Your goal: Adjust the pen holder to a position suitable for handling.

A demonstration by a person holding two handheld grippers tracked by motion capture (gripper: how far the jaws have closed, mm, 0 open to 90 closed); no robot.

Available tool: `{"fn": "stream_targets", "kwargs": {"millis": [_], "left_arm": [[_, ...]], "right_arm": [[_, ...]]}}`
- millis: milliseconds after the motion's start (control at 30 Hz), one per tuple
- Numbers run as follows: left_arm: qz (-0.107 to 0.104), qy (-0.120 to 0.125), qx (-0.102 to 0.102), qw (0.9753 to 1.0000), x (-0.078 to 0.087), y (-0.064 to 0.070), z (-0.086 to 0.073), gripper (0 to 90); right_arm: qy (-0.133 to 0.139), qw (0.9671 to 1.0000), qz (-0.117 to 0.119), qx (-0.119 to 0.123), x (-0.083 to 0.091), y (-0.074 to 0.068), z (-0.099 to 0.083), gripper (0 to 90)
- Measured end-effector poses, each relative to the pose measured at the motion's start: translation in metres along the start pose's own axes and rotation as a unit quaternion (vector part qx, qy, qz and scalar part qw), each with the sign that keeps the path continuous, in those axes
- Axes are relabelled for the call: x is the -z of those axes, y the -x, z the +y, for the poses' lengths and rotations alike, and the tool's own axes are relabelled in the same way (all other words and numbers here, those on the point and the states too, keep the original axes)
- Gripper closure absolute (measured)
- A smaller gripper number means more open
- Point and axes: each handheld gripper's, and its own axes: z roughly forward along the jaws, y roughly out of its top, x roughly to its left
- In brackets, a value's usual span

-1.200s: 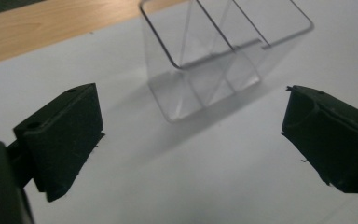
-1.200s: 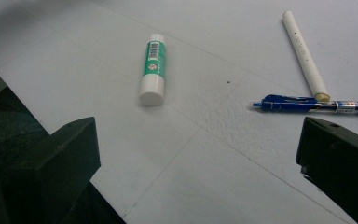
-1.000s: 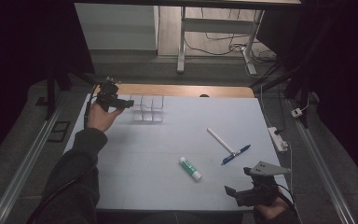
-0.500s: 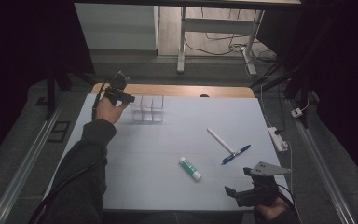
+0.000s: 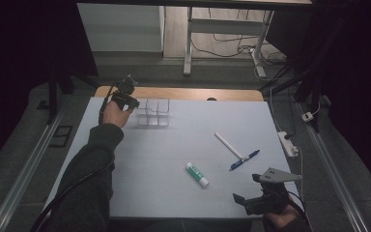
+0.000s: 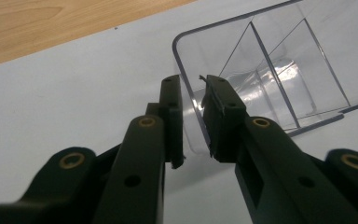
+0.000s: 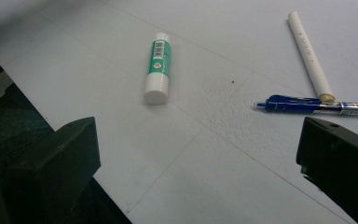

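A clear plastic organizer [image 5: 153, 113] with divided compartments stands at the far left of the white table sheet [image 5: 140, 159]. My left gripper [image 5: 134, 102] is at its left end. In the left gripper view the jaws of that gripper [image 6: 192, 116] straddle the organizer's [image 6: 270, 70] curved end wall, shut on it with only a narrow gap. A green-and-white glue stick [image 5: 196, 174] [image 7: 157, 67], a white stick [image 5: 228, 145] [image 7: 309, 53] and a blue pen [image 5: 245, 160] [image 7: 317, 106] lie near the front right. My right gripper [image 5: 247, 189] [image 7: 198, 140] hovers open at the front edge, short of them.
A wooden strip [image 5: 198, 94] borders the sheet's far edge. A white power strip [image 5: 288, 144] lies just off the right edge. Metal rails run down both sides of the table, and table legs and cables stand beyond.
My left hand moved right up to the organizer's left end, then held there. The right gripper and the pens stayed put.
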Motion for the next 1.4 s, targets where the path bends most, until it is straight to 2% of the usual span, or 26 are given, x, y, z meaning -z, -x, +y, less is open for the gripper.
{"fn": "stream_targets", "kwargs": {"millis": [100, 133, 167, 233, 400, 467, 600, 700, 767, 833, 967, 1133, 1400], "left_arm": [[-0.001, 0.001, 0.005, 1.0, 0.0, 0.001, 0.0, 81.3], [-0.007, 0.002, 0.001, 1.0, 0.0, 0.002, 0.0, 85.0], [-0.008, 0.006, -0.011, 0.9999, 0.0, 0.003, 0.0, 87.8], [-0.006, 0.005, -0.021, 0.9998, 0.0, 0.004, 0.0, 87.9], [-0.023, 0.014, -0.022, 0.9994, 0.003, 0.001, -0.002, 88.5], [-0.02, 0.02, -0.037, 0.9989, 0.006, 0.003, -0.001, 88.6], [-0.02, 0.018, -0.077, 0.9967, 0.014, 0.014, 0.0, 88.6], [-0.028, 0.024, -0.086, 0.9956, 0.018, 0.019, -0.002, 88.6], [-0.047, 0.028, -0.095, 0.9939, 0.022, 0.025, -0.003, 88.6], [-0.064, 0.026, -0.096, 0.9929, 0.027, 0.033, -0.004, 88.5], [-0.075, 0.028, -0.107, 0.991, 0.037, 0.05, -0.009, 88.5], [-0.083, 0.025, -0.107, 0.9905, 0.043, 0.064, -0.019, 88.5], [-0.091, 0.019, -0.079, 0.9925, 0.047, 0.081, -0.036, 88.4]], "right_arm": [[0.0, 1.0, 0.0, 0.001, 0.0, 0.0, 0.0, 0.0], [0.0, 1.0, 0.0, 0.001, 0.0, 0.0, 0.0, 0.0], [0.0, 1.0, 0.0, 0.001, 0.0, 0.0, 0.0, 0.0], [0.0, 1.0, 0.001, 0.001, 0.0, 0.0, 0.0, 0.0], [-0.001, 1.0, 0.001, 0.0, 0.0, 0.0, 0.0, 0.0], [-0.001, 1.0, 0.001, 0.0, 0.0, 0.0, 0.0, 0.0], [-0.001, 1.0, 0.001, -0.001, 0.0, 0.0, 0.0, 0.0], [-0.001, 1.0, 0.001, -0.001, 0.0, 0.0, 0.0, 0.0], [-0.001, 1.0, 0.0, -0.001, 0.0, 0.0, 0.0, 0.0], [-0.001, 1.0, 0.0, -0.001, 0.0, 0.0, 0.0, 0.0], [-0.002, 1.0, 0.0, -0.001, 0.0, 0.0, 0.0, 0.0], [-0.002, 1.0, 0.0, -0.001, 0.0, 0.0, 0.0, 0.0], [-0.002, 1.0, 0.001, 0.0, -0.001, 0.0, 0.0, 0.0]]}}
